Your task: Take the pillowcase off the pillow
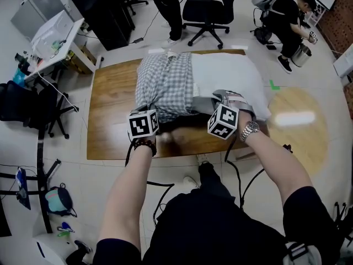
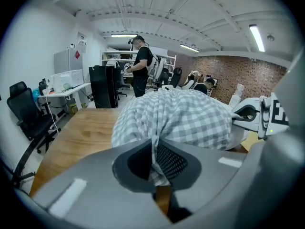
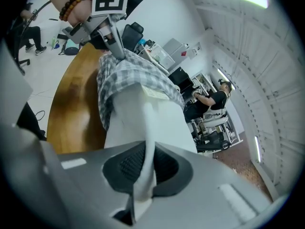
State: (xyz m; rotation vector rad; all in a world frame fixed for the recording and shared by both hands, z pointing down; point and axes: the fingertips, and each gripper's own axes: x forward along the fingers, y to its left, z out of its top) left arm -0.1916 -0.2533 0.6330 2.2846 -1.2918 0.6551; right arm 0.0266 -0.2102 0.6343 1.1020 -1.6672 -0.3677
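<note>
Head view: checked pillowcase (image 1: 165, 84) covers the nine-o'clock half of the white pillow (image 1: 229, 73) on the wooden table (image 1: 110, 115). Left gripper (image 2: 155, 159) fingers are clamped on the pillowcase's six-o'clock edge. Right gripper (image 3: 143, 171) fingers pinch the bare pillow's six-o'clock edge.

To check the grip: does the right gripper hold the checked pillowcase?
No, the right gripper has its jaws shut on the white pillow.

Left gripper (image 2: 155, 162), lower centre, its jaws pinched on a fold of the checked pillowcase (image 2: 183, 116), which bulges across mid-frame. Wooden table (image 2: 78, 137) at lower left; black chair (image 2: 26, 113) at left edge; standing person (image 2: 141, 70) upper centre.
</note>
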